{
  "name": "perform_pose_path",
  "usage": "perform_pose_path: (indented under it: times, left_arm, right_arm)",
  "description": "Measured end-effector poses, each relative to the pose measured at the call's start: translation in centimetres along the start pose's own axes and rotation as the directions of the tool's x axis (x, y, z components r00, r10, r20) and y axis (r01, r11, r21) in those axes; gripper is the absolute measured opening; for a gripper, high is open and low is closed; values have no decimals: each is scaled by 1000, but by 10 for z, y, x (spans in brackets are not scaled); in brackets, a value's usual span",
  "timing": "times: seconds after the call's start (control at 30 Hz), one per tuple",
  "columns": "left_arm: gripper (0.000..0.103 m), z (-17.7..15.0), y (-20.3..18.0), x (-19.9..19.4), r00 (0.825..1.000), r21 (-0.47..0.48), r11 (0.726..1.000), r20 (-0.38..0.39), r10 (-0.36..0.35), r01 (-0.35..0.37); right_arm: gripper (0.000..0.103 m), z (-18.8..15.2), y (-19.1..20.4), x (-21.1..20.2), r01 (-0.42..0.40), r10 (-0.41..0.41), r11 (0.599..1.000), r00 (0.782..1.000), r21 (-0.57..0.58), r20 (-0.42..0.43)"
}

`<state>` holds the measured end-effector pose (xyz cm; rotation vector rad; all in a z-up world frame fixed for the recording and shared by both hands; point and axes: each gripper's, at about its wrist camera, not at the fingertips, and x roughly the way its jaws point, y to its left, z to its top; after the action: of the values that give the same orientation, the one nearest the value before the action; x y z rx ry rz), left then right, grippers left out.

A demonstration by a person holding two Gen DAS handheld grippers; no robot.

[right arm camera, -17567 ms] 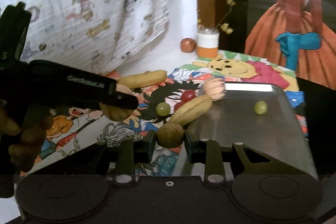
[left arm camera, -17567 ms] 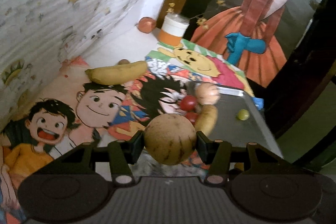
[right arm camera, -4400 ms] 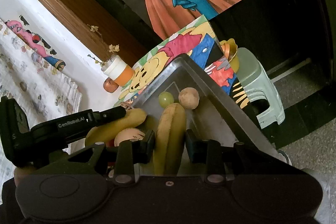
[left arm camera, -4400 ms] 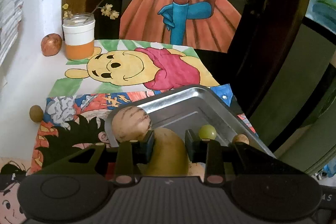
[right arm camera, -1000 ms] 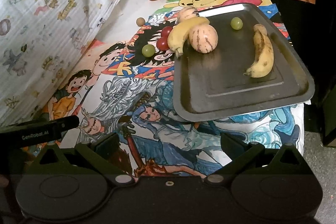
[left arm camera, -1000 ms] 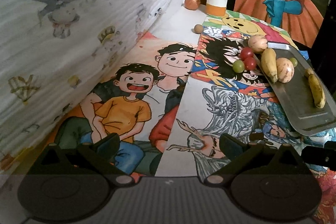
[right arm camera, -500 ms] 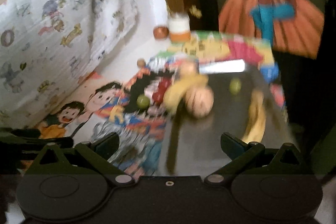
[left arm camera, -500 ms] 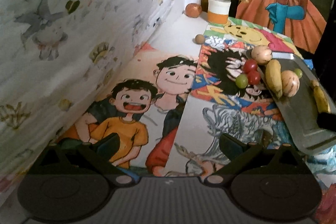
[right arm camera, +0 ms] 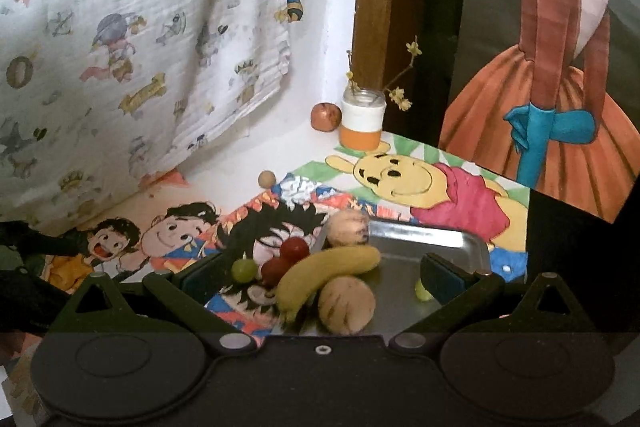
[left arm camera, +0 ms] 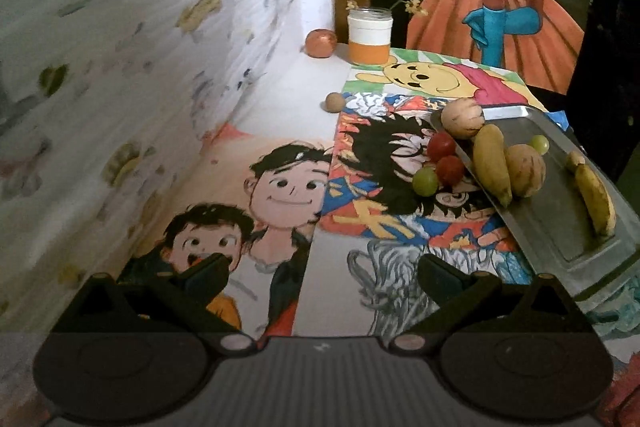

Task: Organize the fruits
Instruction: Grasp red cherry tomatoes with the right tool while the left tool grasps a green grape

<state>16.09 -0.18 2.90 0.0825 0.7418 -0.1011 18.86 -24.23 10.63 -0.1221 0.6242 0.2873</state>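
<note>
**Black tongs spread wide, fruit gathered on and beside the steel tray**

Black plastic fills the bottom of both wrist views. The left gripper (left arm camera: 322,267) has its fingers spread wide with nothing between them, over the cartoon posters (left arm camera: 280,195) that cover the table. The right gripper (right arm camera: 322,269) is just as wide and also empty, low in its frame above the near part of the metal tray (right arm camera: 460,239).

Just past the right gripper, at lower centre of its view, a striped tan melon (right arm camera: 346,309) lies on the tray, touching a yellow banana (right arm camera: 326,273) that lies across the tray's left rim. Left of the banana, off the tray on the posters, sit two red tomatoes (right arm camera: 286,259) and a green grape (right arm camera: 244,270). A second green grape (right arm camera: 421,290) shows partly behind the right finger, on the tray. A second tan melon (right arm camera: 347,227) rests at the tray's far left corner.

In the left view the tray runs along the right edge, and a second banana (left arm camera: 594,197) lies alone on its right side, apart from the first cluster.

Farther up, a small brown ball (right arm camera: 266,179) sits on the white table. At the far corner stand an orange-and-white jar (right arm camera: 362,123) holding twigs and a reddish apple (right arm camera: 326,117) beside it.
</note>
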Motion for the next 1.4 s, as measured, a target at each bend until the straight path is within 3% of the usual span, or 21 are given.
perform_pose_path:
  times: [0.37, 0.67, 0.93, 1.4]
  left_arm:
    - [103, 25, -11, 31, 996, 92, 994, 57, -69, 63]
    - [102, 33, -26, 48, 974, 240, 956, 106, -201, 171]
    - [89, 39, -30, 68, 962, 212, 949, 91, -258, 235]
    - [60, 39, -32, 97, 945, 135, 938, 27, -325, 319]
  right_arm:
    - [96, 18, -10, 51, -79, 78, 997, 996, -23, -50]
    - [82, 38, -5, 98, -217, 203, 974, 966, -73, -163]
    - [59, 34, 2, 142, -227, 209, 972, 951, -54, -230]
    - [48, 32, 8, 176, -251, 205, 962, 924, -108, -321]
